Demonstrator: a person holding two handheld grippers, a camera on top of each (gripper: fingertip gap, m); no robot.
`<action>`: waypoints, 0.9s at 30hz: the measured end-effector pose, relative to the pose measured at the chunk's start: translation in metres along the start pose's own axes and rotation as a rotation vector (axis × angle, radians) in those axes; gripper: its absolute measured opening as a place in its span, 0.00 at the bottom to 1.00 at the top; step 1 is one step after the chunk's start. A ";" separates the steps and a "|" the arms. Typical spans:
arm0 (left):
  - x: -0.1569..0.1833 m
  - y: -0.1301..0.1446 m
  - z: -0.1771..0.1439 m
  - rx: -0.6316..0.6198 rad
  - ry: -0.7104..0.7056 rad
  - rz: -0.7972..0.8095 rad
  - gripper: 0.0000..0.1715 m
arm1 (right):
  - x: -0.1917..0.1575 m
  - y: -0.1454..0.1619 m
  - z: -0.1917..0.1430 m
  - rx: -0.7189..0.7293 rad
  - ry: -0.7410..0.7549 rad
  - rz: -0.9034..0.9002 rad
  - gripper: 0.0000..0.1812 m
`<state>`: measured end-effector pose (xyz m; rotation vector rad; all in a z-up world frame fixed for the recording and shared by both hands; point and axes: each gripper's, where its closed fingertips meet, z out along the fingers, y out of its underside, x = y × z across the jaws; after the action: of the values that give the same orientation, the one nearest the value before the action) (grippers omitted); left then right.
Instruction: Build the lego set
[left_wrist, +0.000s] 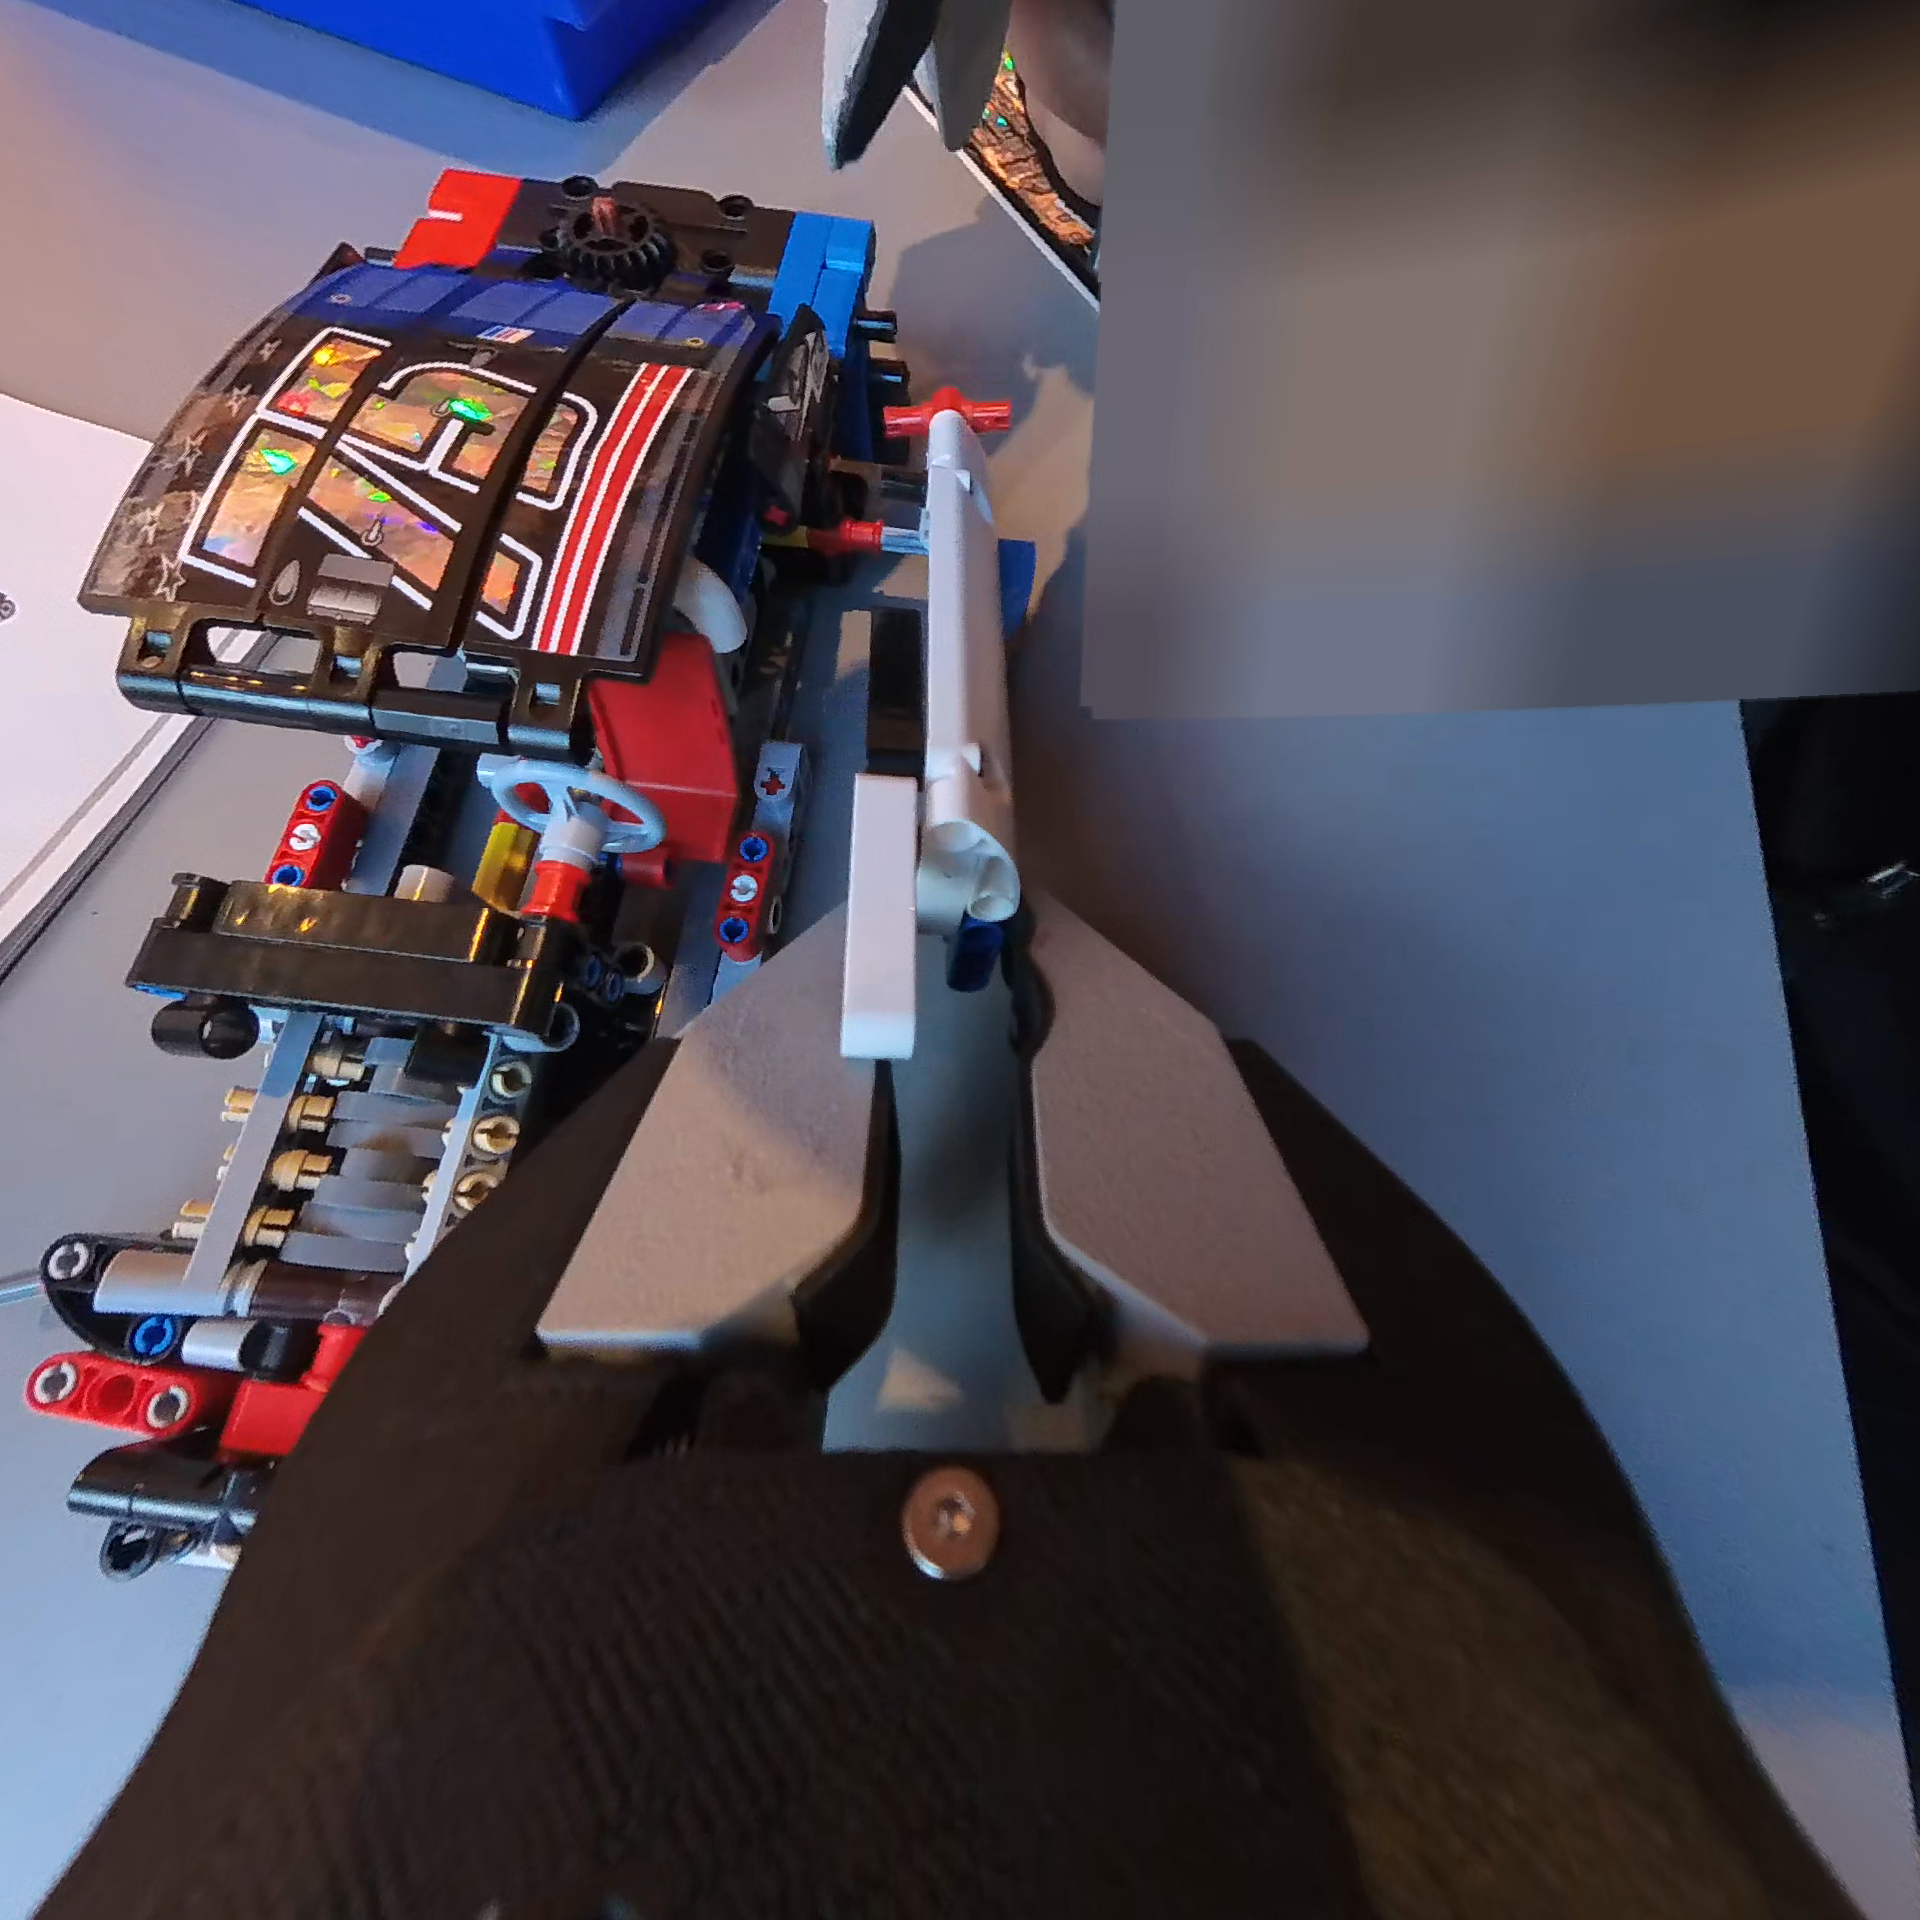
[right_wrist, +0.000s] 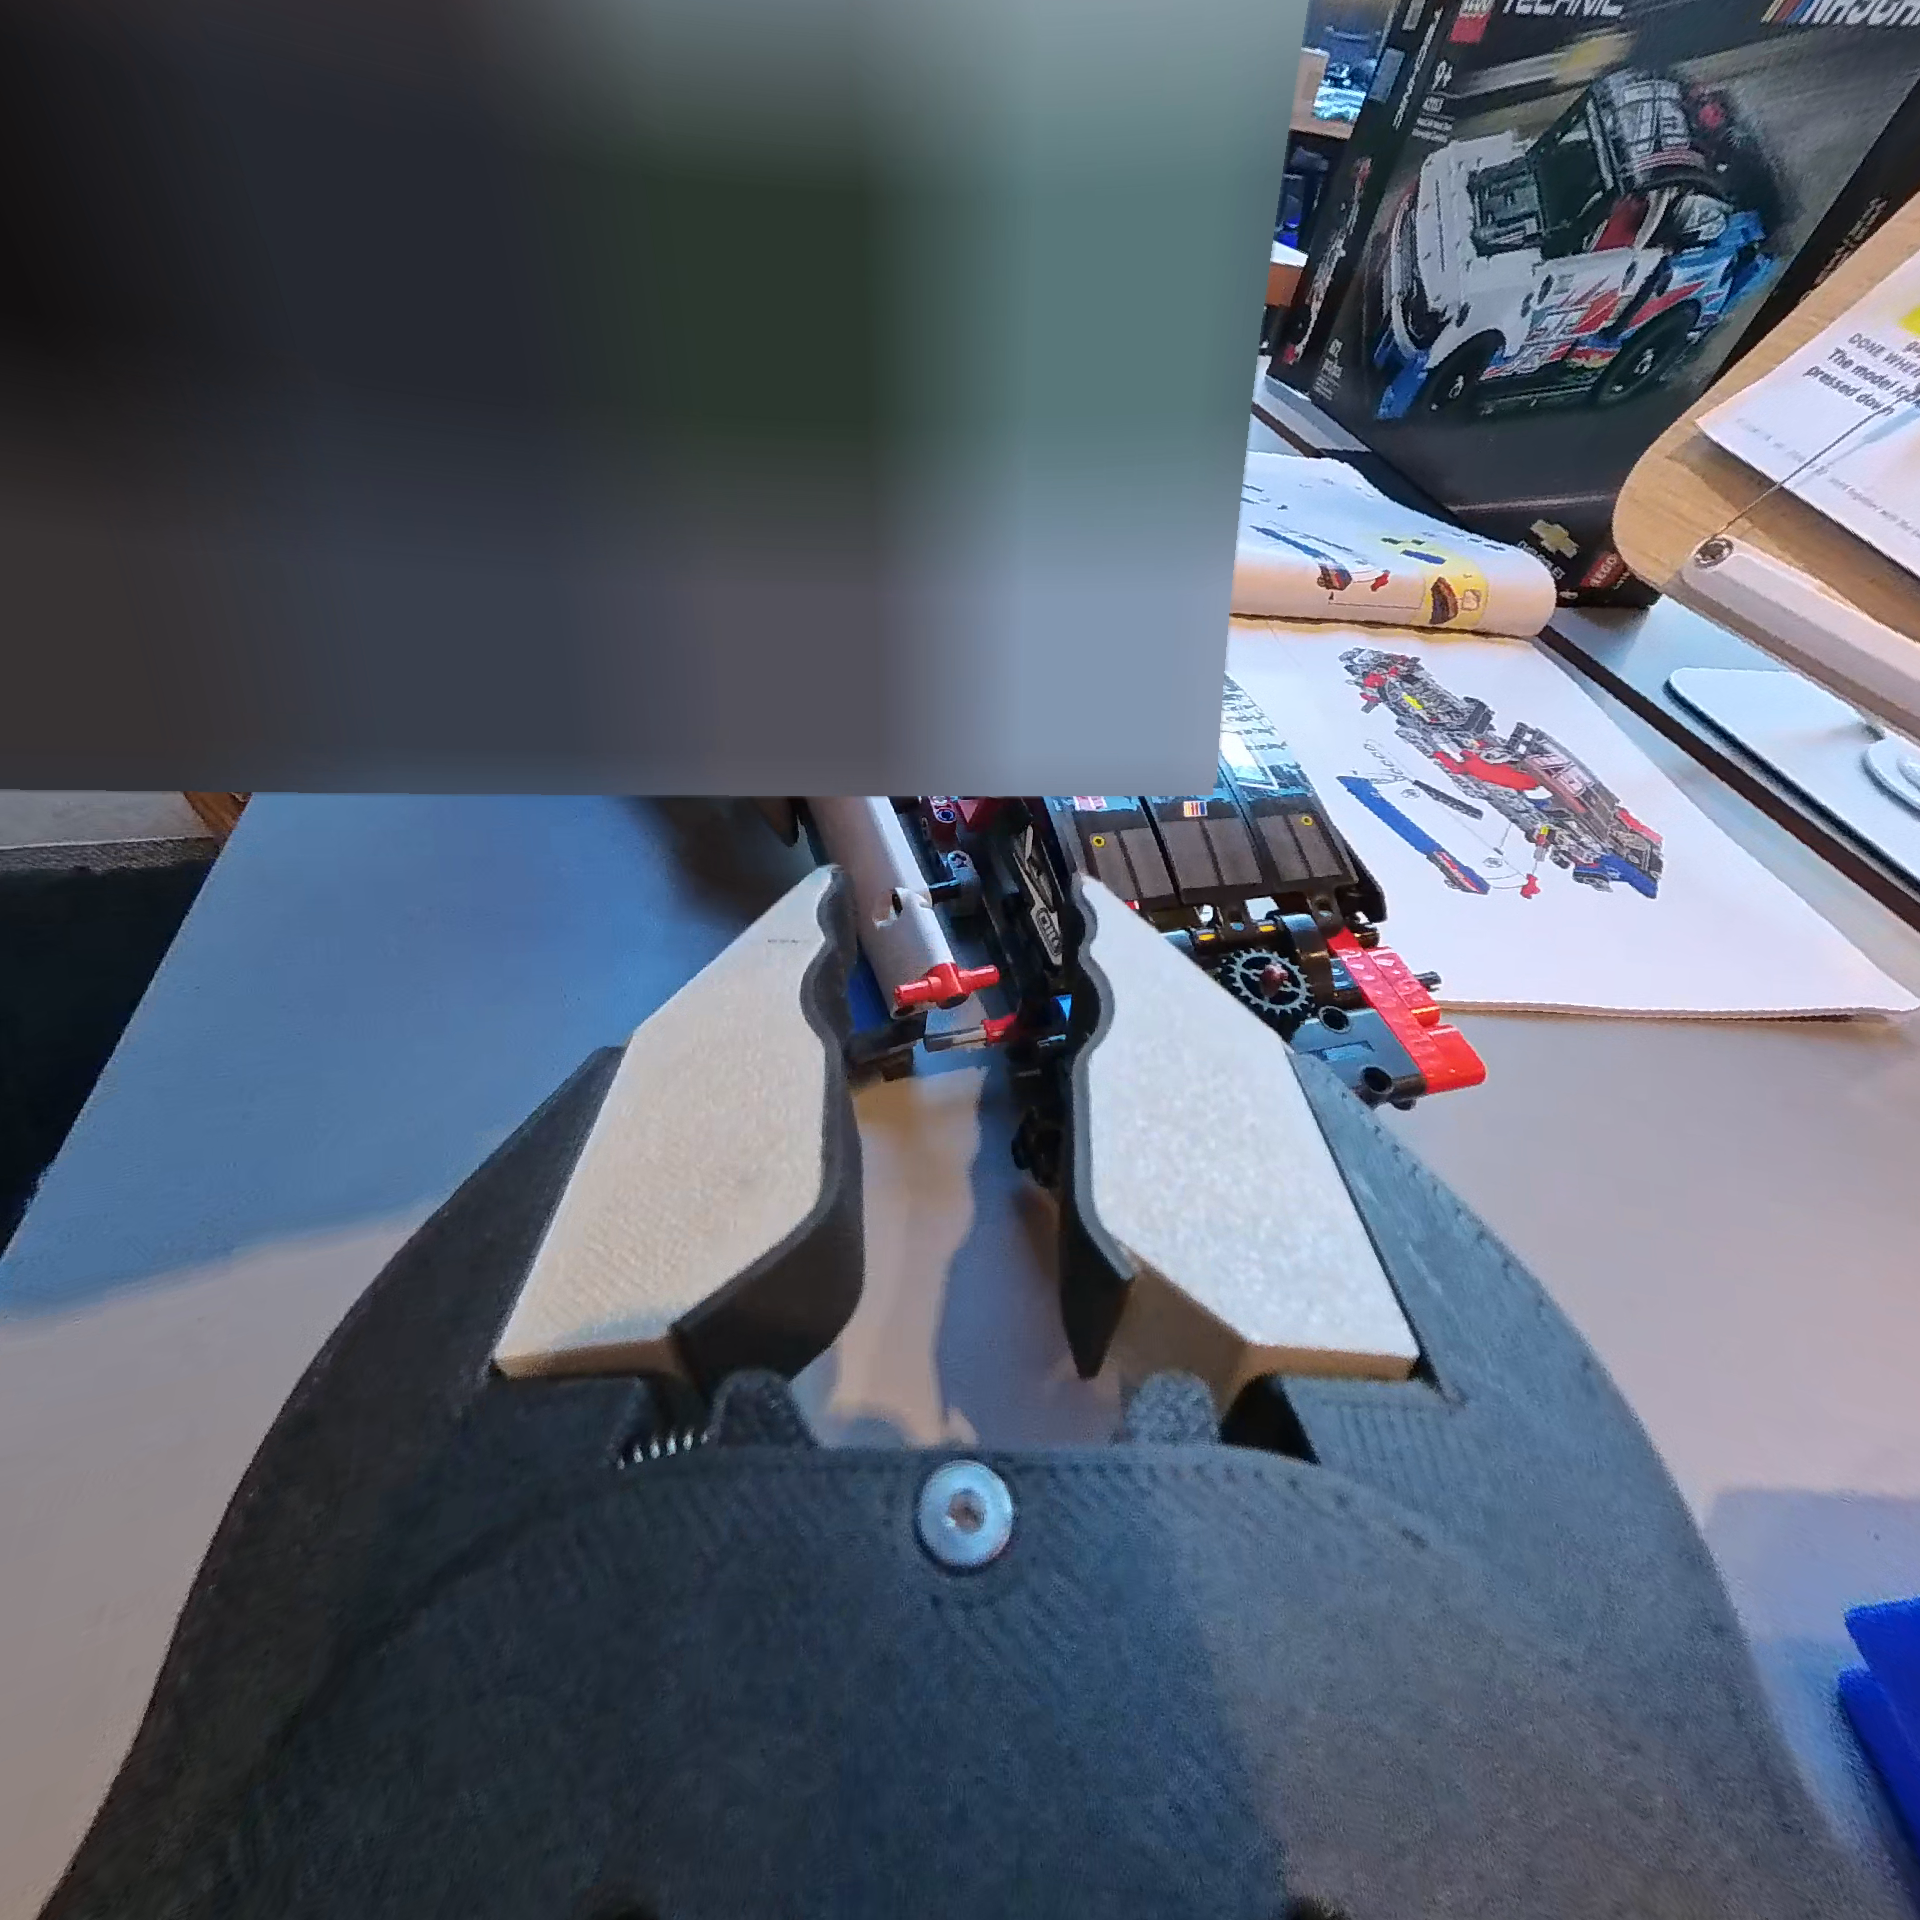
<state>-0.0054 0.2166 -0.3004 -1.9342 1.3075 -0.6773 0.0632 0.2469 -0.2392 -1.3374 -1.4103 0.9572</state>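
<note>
The part-built lego car (left_wrist: 416, 468) lies on the grey table, with a black stickered roof, red and blue parts and a white steering wheel. A long white beam assembly (left_wrist: 961, 603) runs along its right side on red pins. My left gripper (left_wrist: 940, 966) is shut on the near end of this white beam, at its white plate and connector. My right gripper (right_wrist: 961, 904) is open at the car's rear (right_wrist: 1226, 852), its jaws on either side of the white beam's far end (right_wrist: 883, 894) and a black side part. Its fingers (left_wrist: 857, 94) show beyond the car's rear in the left wrist view.
An open instruction booklet (right_wrist: 1558, 831) lies behind the car; it also shows in the left wrist view (left_wrist: 62, 623). The set's box (right_wrist: 1558, 260) stands at the back. A blue bin (left_wrist: 416, 42) sits nearby. The table edge (left_wrist: 1756, 1039) drops off to the right. The gap from one gripper's tips to the other's is roughly 10 cm.
</note>
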 end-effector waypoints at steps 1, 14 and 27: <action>0.000 0.000 0.000 0.000 0.001 -0.001 0.08 | 0.000 0.000 0.000 0.002 -0.001 0.003 0.20; 0.000 0.000 0.000 0.000 0.001 -0.002 0.08 | -0.002 -0.001 0.001 0.006 -0.011 0.008 0.20; 0.000 0.000 0.000 0.000 0.002 -0.004 0.08 | -0.002 0.000 0.001 0.010 -0.022 0.028 0.20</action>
<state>-0.0055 0.2167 -0.3003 -1.9368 1.3049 -0.6815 0.0620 0.2448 -0.2393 -1.3461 -1.4047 0.9985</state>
